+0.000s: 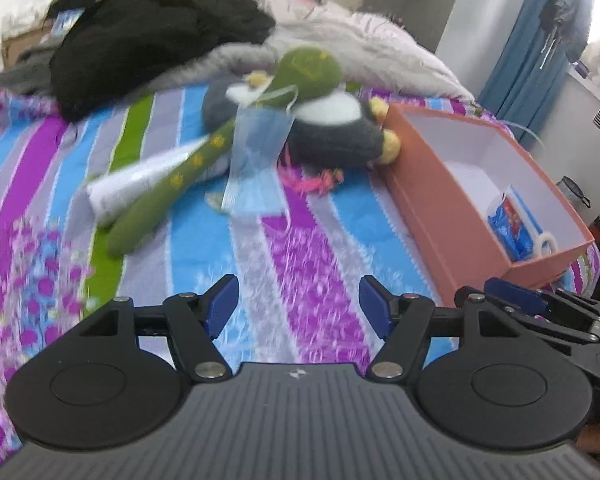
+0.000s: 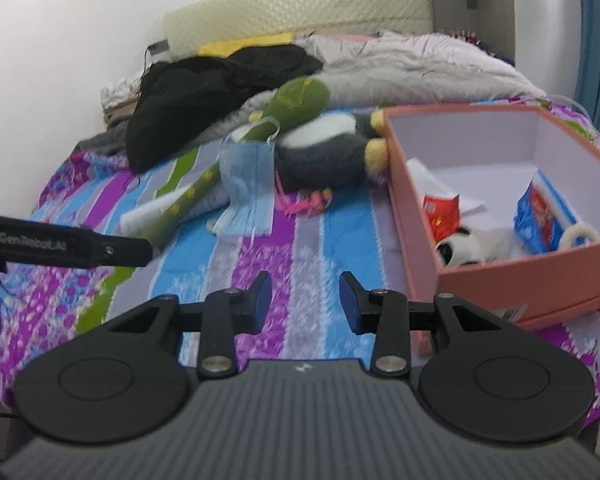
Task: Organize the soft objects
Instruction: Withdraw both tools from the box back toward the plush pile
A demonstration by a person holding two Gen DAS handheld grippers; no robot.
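Clutter covers the far half of the striped bedspread (image 1: 228,264), and both grippers hang over its bare near half with nothing between their fingers. The left gripper (image 1: 298,306) has its jaws spread wide and empty; the right gripper (image 2: 302,302) has its jaws parted more narrowly, also empty.

Straight ahead of both lie two blue face masks (image 1: 256,160), overlapping, one partly draped against the plush behind. A long green plush (image 1: 168,188) with yellow flowers stretches diagonally across the bed, its round head (image 2: 300,94) up near the bedding, and a white paper cone (image 1: 136,184) lies along its lower end. One grey-and-white plush penguin (image 1: 336,128) with yellow feet sits just behind the masks, touching the green toy. A pink tangle of string (image 2: 304,202) lies in front of the penguin, beside the masks.

To the right stands one open salmon-coloured box (image 2: 496,276), its near corner close to the right gripper. Inside it: a small black-and-white plush (image 2: 458,250), a red packet (image 2: 440,212), a blue-and-red packet (image 2: 540,216), some white paper and a pale ring.

Behind everything, a black garment (image 1: 148,44) is heaped against a rumpled pale duvet (image 2: 420,64), with a cream headboard (image 2: 300,8) beyond. A blue curtain (image 1: 540,40) hangs at far right.
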